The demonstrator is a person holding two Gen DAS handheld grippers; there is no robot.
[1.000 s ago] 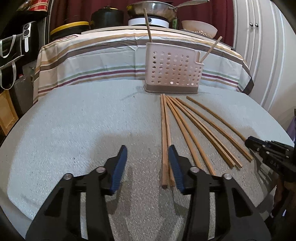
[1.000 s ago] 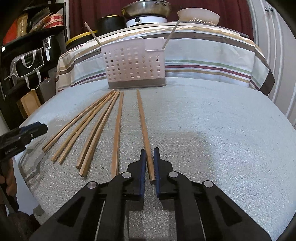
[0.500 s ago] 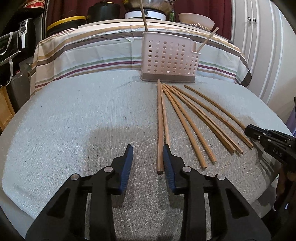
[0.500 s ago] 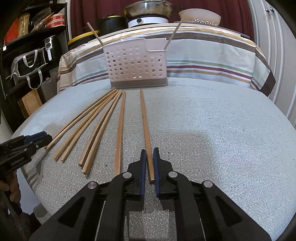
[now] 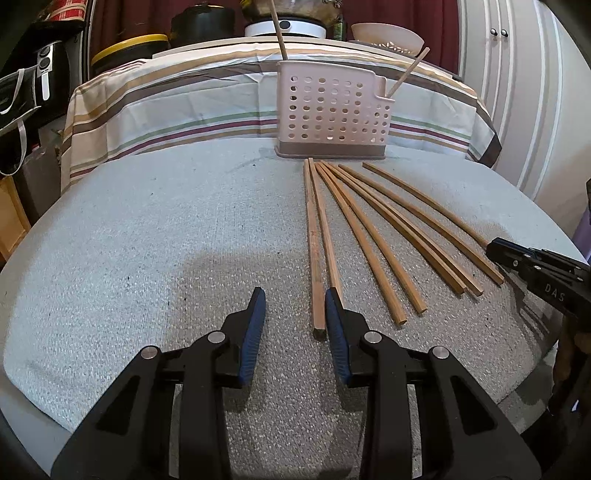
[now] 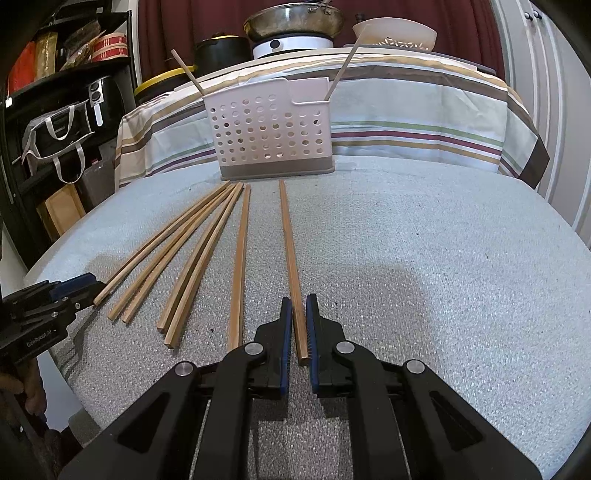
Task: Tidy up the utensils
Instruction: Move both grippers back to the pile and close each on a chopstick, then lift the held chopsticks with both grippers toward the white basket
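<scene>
On the grey textured tabletop point(image 5: 147, 236), a fan of wooden chopsticks point(image 5: 373, 236) lies with its far ends converging just in front of a pink perforated utensil holder point(image 5: 332, 110), which stands upright near the far edge. Two more chopsticks lean out of the holder, one from each end.

The left gripper point(image 5: 294, 317) sits low near the near edge with its blue-padded fingers point(image 5: 255, 325) spread apart. The leftmost chopstick point(image 5: 314, 251) of the fan ends between them, close to the right-hand pad; a second stick runs under or behind that pad, and contact cannot be judged.

In the right wrist view, the right gripper point(image 6: 298, 325) has its jaws nearly together around the near end of the rightmost chopstick point(image 6: 290, 251), which lies apart from the rest of the fan and points toward the holder. A thin gap shows beside the stick, so whether the pads actually pinch it cannot be told.

Behind the tabletop a striped cloth point(image 6: 424, 122) covers a counter carrying a pan point(image 6: 291, 20) and a bowl point(image 6: 395, 33).
</scene>
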